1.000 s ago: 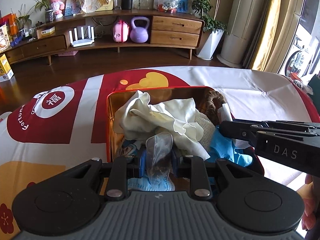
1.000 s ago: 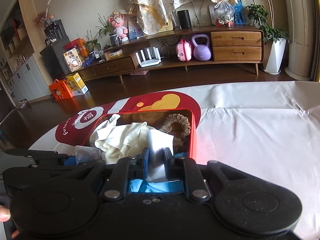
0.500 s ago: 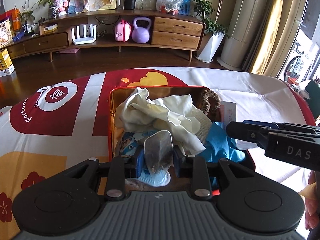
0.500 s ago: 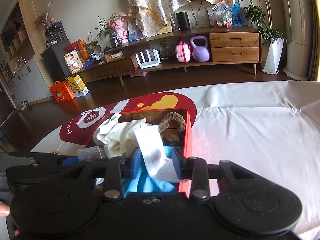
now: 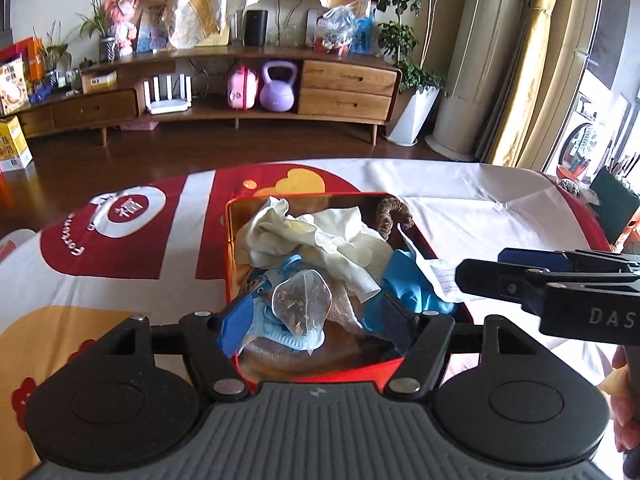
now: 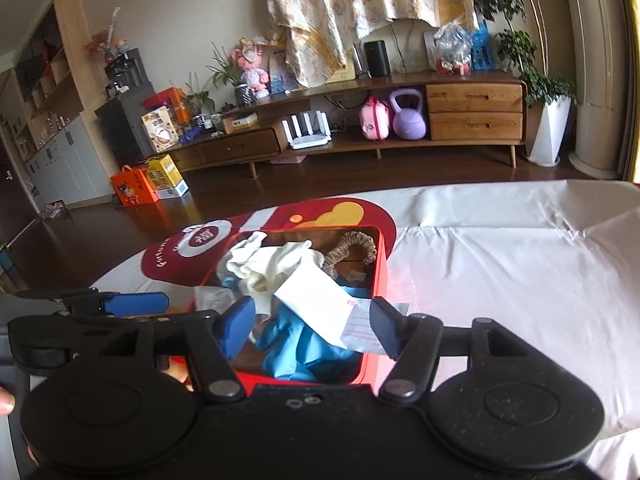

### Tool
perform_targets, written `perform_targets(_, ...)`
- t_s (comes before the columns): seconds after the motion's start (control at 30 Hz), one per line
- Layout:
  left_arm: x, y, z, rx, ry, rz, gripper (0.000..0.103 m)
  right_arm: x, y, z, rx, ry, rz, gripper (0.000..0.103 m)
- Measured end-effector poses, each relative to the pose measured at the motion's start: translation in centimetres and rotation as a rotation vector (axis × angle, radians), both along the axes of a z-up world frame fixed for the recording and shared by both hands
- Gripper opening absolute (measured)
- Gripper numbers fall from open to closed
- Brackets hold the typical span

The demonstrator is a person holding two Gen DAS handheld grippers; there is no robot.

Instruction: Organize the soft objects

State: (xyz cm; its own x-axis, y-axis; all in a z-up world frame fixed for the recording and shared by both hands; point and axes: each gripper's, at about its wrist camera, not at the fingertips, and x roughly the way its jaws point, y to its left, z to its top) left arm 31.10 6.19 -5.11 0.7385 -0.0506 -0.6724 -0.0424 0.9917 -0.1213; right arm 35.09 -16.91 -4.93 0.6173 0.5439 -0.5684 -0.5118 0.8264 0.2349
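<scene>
A red box (image 5: 424, 240) (image 6: 380, 268) on the table holds soft things: a cream cloth (image 5: 304, 236) (image 6: 276, 264), a blue glove (image 5: 412, 288) (image 6: 308, 352), a brown scrunchie (image 5: 392, 216) (image 6: 352, 248), a clear tea sachet (image 5: 302, 300) and a white paper packet (image 6: 320, 308) (image 5: 436, 272). My left gripper (image 5: 316, 322) is open above the box's near end, and the sachet lies loose between its fingers. My right gripper (image 6: 308, 326) is open over the box's right side, with the packet resting between its fingers, leaning on the box rim.
The table wears a white cloth with red and yellow print (image 5: 120, 256) (image 6: 500, 264). The right gripper shows at the right in the left wrist view (image 5: 560, 280); the left gripper shows at the left in the right wrist view (image 6: 100, 304). A wooden sideboard (image 5: 240, 92) stands beyond the floor.
Both grippers opened wide. The left let go of the tea sachet and the right let go of the white packet; both now lie in the box. Both grippers drew back a little.
</scene>
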Motion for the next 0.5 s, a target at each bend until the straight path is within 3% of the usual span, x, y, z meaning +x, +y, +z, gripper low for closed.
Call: perform_targets(0.5, -6.4, -0.8, 3.3, -0.032, -0.088, 0.002, 0.077, -6.6, -2.7, 2.7, 0.013, -0.091, 0.035, 0.085)
